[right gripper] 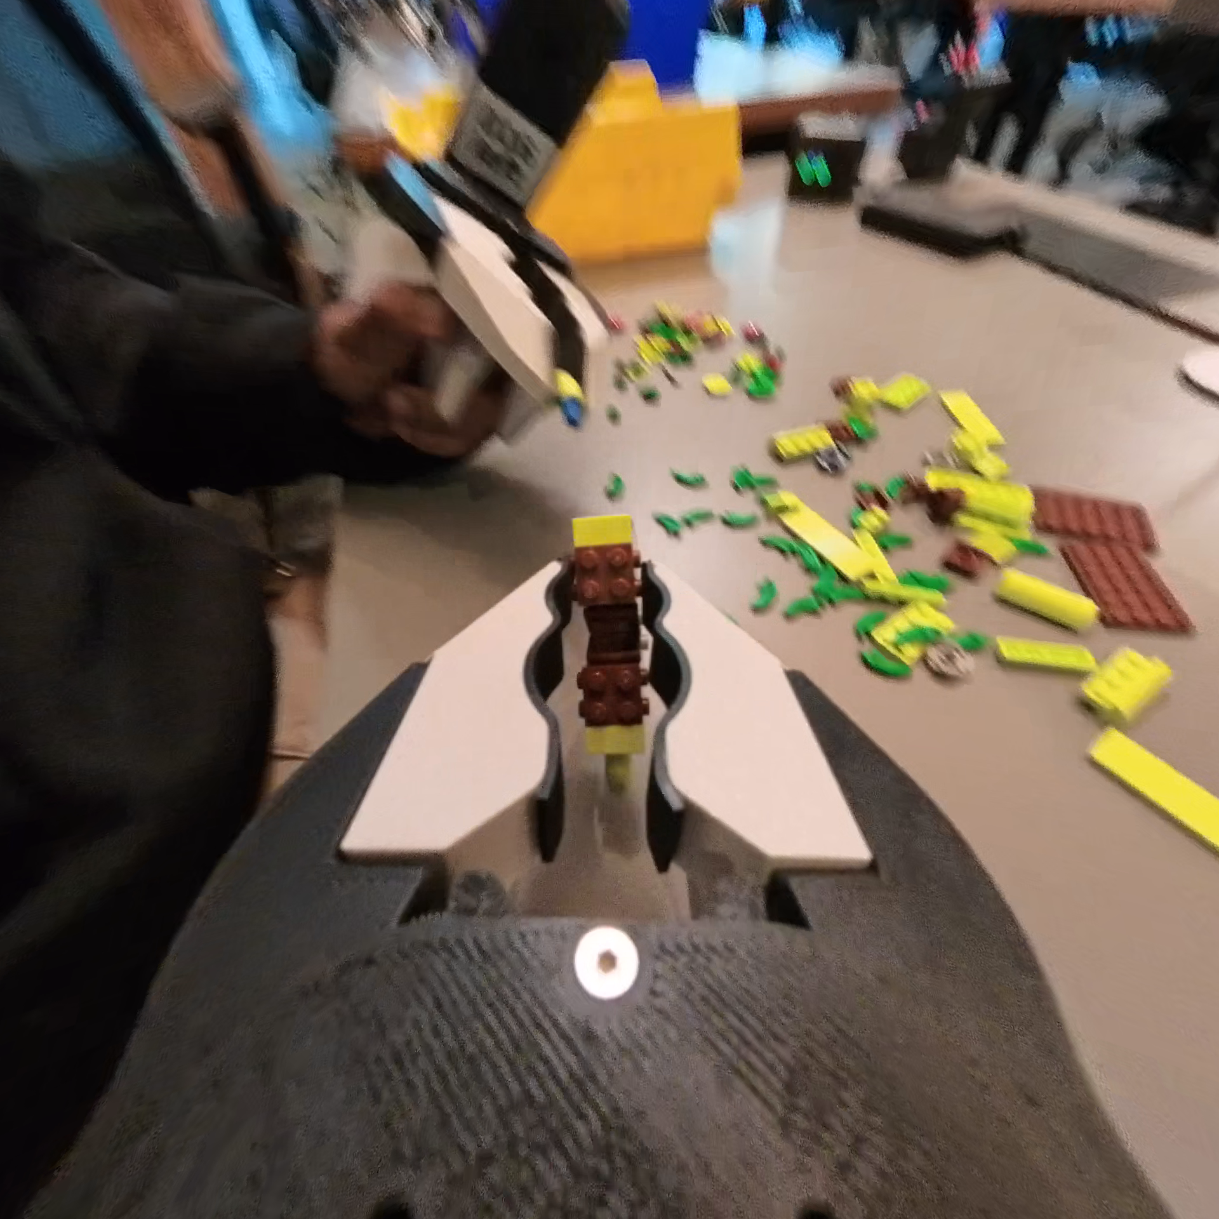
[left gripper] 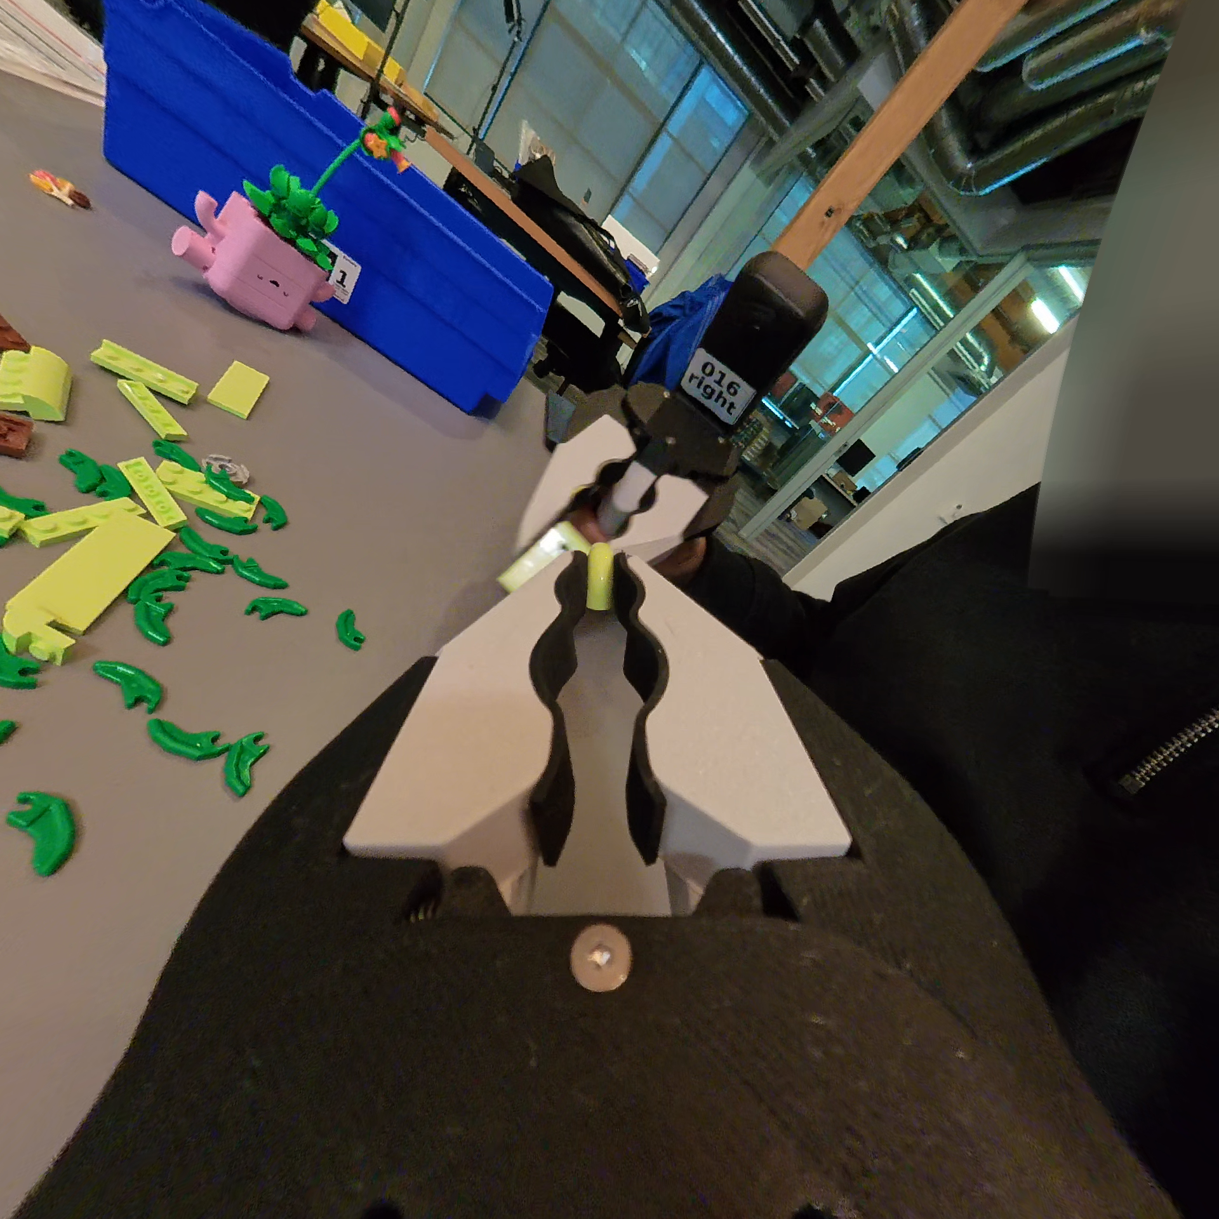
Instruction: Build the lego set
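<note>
Left gripper (left gripper: 599,584) is clamped on a small lime-green rounded piece (left gripper: 599,580), pinched right at the tips of the wavy black pads (left gripper: 643,633). Right gripper (right gripper: 607,597) is closed on a brown-and-lime stack (right gripper: 608,633), a studded sub-assembly lying lengthwise between the fingers, its long axis running along them, one lime cap poking out past the tips.

Both tools are up off the bench, tips facing each other. From the left wrist camera I see the right tool just beyond my lime piece, close to touching, though blur hides whether they meet. From the right wrist view the left tool sits up and to the left of the stack, a clear gap between them. So I judge the mating move turns on closing that gap: lime piece onto the stack's outer end, along the stack's length.

Loose parts stay on the grey bench (left gripper: 409,528): glossy curved dark-green leaves (left gripper: 128,683), flat lime plates (left gripper: 144,371), brown studded plates (right gripper: 1095,521) towards the right edge. A finished pink pot model (left gripper: 257,267), smooth and blocky with a leafy top, stands by the blue bin (left gripper: 396,277) at the far side.
</note>
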Demonstrator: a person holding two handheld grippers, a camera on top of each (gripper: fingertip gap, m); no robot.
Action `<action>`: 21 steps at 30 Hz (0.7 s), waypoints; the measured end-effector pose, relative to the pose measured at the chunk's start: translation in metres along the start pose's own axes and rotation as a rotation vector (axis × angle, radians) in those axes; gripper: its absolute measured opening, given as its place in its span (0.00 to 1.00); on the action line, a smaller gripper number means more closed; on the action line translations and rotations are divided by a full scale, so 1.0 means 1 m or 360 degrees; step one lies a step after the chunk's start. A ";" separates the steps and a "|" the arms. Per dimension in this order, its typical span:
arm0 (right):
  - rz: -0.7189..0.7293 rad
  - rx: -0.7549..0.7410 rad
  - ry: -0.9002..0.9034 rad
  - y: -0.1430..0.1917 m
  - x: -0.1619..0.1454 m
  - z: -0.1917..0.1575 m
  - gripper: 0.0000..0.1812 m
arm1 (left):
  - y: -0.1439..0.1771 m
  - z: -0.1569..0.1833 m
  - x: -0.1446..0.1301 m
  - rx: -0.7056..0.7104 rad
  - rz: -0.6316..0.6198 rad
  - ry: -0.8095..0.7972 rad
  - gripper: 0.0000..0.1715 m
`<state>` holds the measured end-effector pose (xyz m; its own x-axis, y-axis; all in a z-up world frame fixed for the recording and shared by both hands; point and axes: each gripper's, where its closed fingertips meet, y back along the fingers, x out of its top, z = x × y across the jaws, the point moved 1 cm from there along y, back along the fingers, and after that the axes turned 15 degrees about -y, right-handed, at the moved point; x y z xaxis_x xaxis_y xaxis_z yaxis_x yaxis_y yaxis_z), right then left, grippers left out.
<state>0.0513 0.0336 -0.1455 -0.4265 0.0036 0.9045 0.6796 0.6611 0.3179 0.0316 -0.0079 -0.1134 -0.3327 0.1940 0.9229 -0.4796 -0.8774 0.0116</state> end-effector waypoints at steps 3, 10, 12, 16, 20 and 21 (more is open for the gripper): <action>0.0112 0.0228 -0.0061 0.010 0.009 -0.018 0.10 | -0.002 0.005 -0.003 -0.0011 -0.0075 -0.0090 0.03; -0.0037 0.0333 -0.0035 0.007 -0.005 -0.030 0.10 | -0.017 0.024 -0.023 -0.0087 -0.0311 -0.0291 0.04; -0.0088 0.0337 -0.0023 0.004 -0.009 -0.032 0.10 | -0.019 0.027 -0.025 -0.0108 -0.0318 -0.0286 0.03; -0.0138 0.0349 -0.0020 0.001 -0.013 -0.034 0.10 | -0.019 0.024 -0.029 -0.0099 -0.0356 -0.0294 0.03; -0.0148 0.0356 -0.0032 0.001 -0.013 -0.034 0.10 | -0.019 0.024 -0.030 -0.0098 -0.0370 -0.0307 0.03; -0.0152 0.0353 -0.0034 0.001 -0.014 -0.034 0.10 | -0.019 0.023 -0.030 -0.0095 -0.0376 -0.0310 0.03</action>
<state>0.0781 0.0089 -0.1478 -0.4966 -0.0526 0.8664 0.4890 0.8077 0.3293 0.0694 -0.0074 -0.1324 -0.0471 0.2964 0.9539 -0.5737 -0.7898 0.2170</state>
